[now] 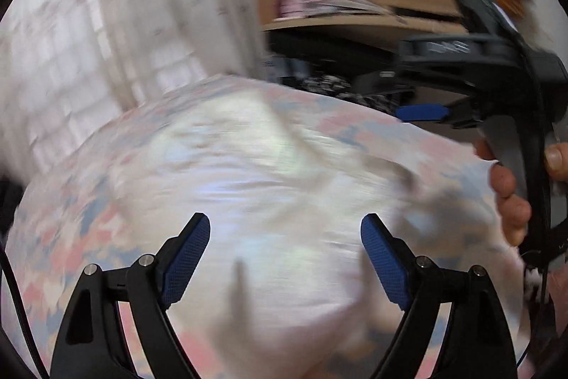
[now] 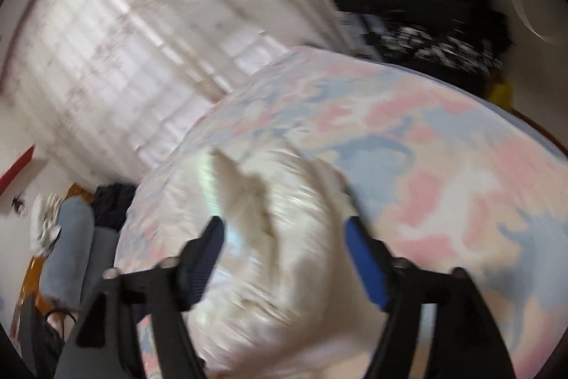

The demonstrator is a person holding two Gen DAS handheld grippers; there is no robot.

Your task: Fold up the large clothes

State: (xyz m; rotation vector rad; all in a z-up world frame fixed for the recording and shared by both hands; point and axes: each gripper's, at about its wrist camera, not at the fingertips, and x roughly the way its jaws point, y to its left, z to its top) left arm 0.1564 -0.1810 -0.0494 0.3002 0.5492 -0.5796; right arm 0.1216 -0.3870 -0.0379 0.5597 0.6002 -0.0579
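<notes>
Both left tongs (image 1: 285, 251) and right tongs (image 2: 284, 254) are released, nothing gripped. White garment (image 1: 269, 187) lies ahead on the patterned bed (image 2: 443, 148) (blurred). An edge must be pinched next.

Both of my wrist cameras gave heavily smeared pictures. In the left view the white garment (image 1: 269, 201) and the patterned bedspread (image 1: 71, 237) ran into streaks, while my left gripper (image 1: 285, 229) stayed crisp, down to the weave on its blue pads (image 1: 186, 258). The right view was softer all over; even my right gripper (image 2: 284, 233) was blurred. Soft daylight came through the curtained window (image 2: 142, 41), which was nearly washed out. A pale sheen lay across the garment's folds, with mild shadows in its creases. The fisheye bent the shelf (image 1: 355, 20) and left black corners around each circular picture.
</notes>
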